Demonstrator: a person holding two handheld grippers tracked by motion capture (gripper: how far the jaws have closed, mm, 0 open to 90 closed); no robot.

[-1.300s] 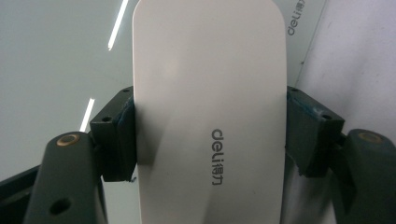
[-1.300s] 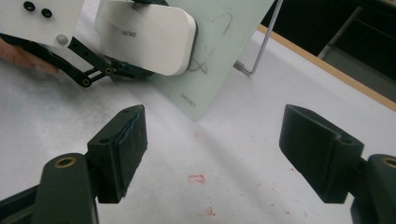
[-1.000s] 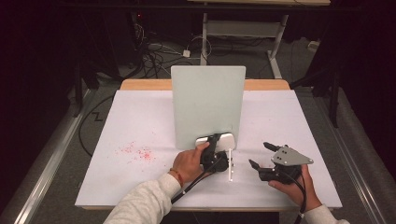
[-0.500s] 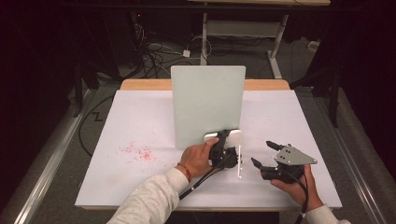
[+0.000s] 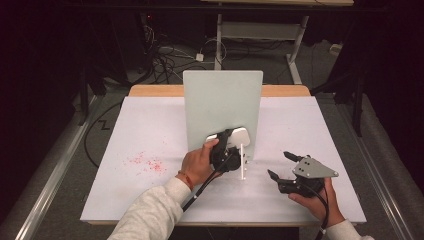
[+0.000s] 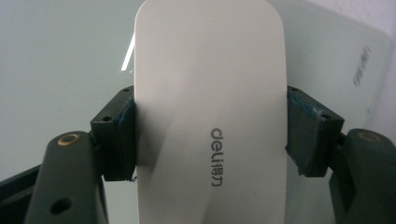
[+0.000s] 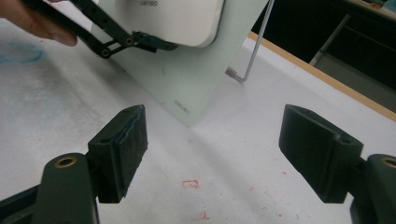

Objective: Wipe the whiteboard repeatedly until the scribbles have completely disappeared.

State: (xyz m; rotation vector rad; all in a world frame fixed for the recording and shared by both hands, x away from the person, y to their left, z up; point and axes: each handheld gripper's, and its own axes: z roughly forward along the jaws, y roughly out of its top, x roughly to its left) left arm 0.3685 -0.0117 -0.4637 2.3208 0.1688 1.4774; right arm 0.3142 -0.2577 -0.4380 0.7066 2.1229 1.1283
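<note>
Left gripper (image 5: 231, 145) pinches white eraser (image 5: 239, 137) by its long edges; in left gripper view we see both pads tight on eraser (image 6: 210, 116) sides. Eraser sits pressed against lower right area of upright pale green board (image 5: 222, 107), near board's bottom edge. Right gripper (image 5: 280, 166) rests low over white table (image 5: 150, 130), well right of board, jaws spread wide, nothing between them. We spot red marker specks (image 5: 146, 163) on table, left of board.
</note>
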